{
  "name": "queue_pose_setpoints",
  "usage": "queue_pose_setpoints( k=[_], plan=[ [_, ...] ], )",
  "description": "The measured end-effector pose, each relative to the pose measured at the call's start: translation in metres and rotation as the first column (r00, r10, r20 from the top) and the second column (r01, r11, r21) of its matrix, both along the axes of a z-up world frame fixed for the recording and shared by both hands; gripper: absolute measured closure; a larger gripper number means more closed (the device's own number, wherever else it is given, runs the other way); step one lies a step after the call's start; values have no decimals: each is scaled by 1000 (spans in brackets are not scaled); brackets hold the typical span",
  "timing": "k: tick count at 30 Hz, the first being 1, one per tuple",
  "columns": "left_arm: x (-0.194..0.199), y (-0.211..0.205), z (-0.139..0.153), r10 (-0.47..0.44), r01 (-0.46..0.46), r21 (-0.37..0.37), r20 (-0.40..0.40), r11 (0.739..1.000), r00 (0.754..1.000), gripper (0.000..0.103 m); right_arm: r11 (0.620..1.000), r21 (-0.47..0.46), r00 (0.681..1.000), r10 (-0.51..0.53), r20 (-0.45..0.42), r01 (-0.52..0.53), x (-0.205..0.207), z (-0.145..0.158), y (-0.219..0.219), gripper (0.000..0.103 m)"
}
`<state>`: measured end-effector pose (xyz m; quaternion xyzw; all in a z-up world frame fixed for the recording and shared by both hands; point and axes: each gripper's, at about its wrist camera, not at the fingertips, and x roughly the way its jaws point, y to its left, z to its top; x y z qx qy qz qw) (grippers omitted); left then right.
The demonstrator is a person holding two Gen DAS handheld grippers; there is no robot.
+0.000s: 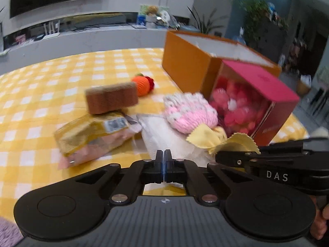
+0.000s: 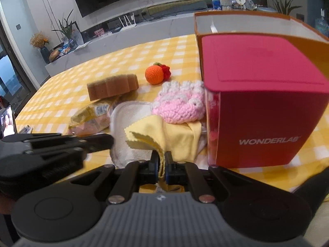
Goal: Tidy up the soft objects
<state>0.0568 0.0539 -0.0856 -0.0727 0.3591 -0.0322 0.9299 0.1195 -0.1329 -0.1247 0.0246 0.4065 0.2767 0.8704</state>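
My right gripper [image 2: 161,163] is shut on a corner of a yellow cloth [image 2: 174,135], which lies over a white towel [image 2: 131,115] and partly under a pink-and-white crocheted piece [image 2: 181,107]. In the left wrist view the cloth [image 1: 207,140] runs to the right gripper's tip [image 1: 228,157]. My left gripper [image 1: 164,160] is shut and empty, just before the white towel [image 1: 164,135]. A brown sponge [image 1: 112,98] rests on a yellow packet [image 1: 90,135]. A crocheted orange [image 1: 141,85] lies behind.
An open orange box [image 1: 185,65] stands at the back right, with a red WONDERLAB box [image 2: 263,98] in front of it. The table has a yellow checked cloth [image 1: 51,86]. A phone [image 2: 8,121] stands at the left edge.
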Motion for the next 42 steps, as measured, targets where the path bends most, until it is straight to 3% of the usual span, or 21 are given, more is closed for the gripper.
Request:
queue_pose_setpoints(
  k=[4, 6, 8, 11, 15, 16, 17, 22, 25, 27, 30, 32, 34, 40, 42],
  plan=[
    [-5, 9, 3, 11, -11, -44, -15, 999, 1000, 103, 1000, -11, 999, -3, 32, 3, -6, 9, 0, 100],
    [-6, 6, 3, 7, -7, -20, -15, 1000, 1000, 98, 999, -40, 998, -29, 54, 31, -8, 11, 0, 100],
    [-9, -2, 4, -27, 27, 44, 7, 999, 1000, 69, 997, -55, 997, -42, 60, 45, -9, 11, -2, 100],
    [-6, -13, -1, -109, 110, 63, -14, 992, 994, 38, 996, -61, 998, -68, 14, 69, -4, 3, -7, 100],
    [7, -31, -8, -171, 178, 170, -55, 969, 984, 30, 993, -42, 993, -110, -44, 109, 5, -6, -15, 100],
    [10, -32, -10, -169, 177, 188, -59, 966, 984, 24, 993, -38, 992, -112, -48, 111, 6, -6, -15, 100],
    [15, -32, -13, -162, 173, 188, -73, 967, 984, 20, 993, -36, 993, -111, -48, 109, 6, -7, -15, 100],
    [33, -24, -31, -137, 161, 137, -173, 977, 975, 17, 994, -35, 993, -102, -67, 100, 9, -13, -11, 100],
    [35, -21, -32, -133, 154, 116, -175, 981, 976, 13, 995, -34, 992, -101, -81, 99, 11, -17, -10, 100],
    [36, -20, -33, -134, 155, 115, -170, 981, 976, 13, 995, -35, 991, -100, -88, 97, 12, -19, -10, 100],
    [36, -18, -31, -124, 141, 102, -159, 985, 979, 26, 995, -34, 991, -100, -93, 97, 12, -20, -10, 100],
    [36, -15, -30, -102, 116, 93, -146, 989, 984, 48, 995, -33, 991, -99, -94, 96, 12, -20, -10, 100],
    [37, -9, -30, -77, 88, 78, -140, 993, 987, 60, 995, -33, 991, -97, -94, 95, 12, -20, -10, 100],
    [34, -6, -27, -62, 71, 68, -128, 995, 990, 83, 995, -38, 992, -91, -87, 88, 9, -18, -9, 100],
    [32, -5, -26, -65, 73, 62, -120, 995, 991, 86, 996, -35, 993, -90, -81, 88, 8, -16, -10, 100]
  ],
)
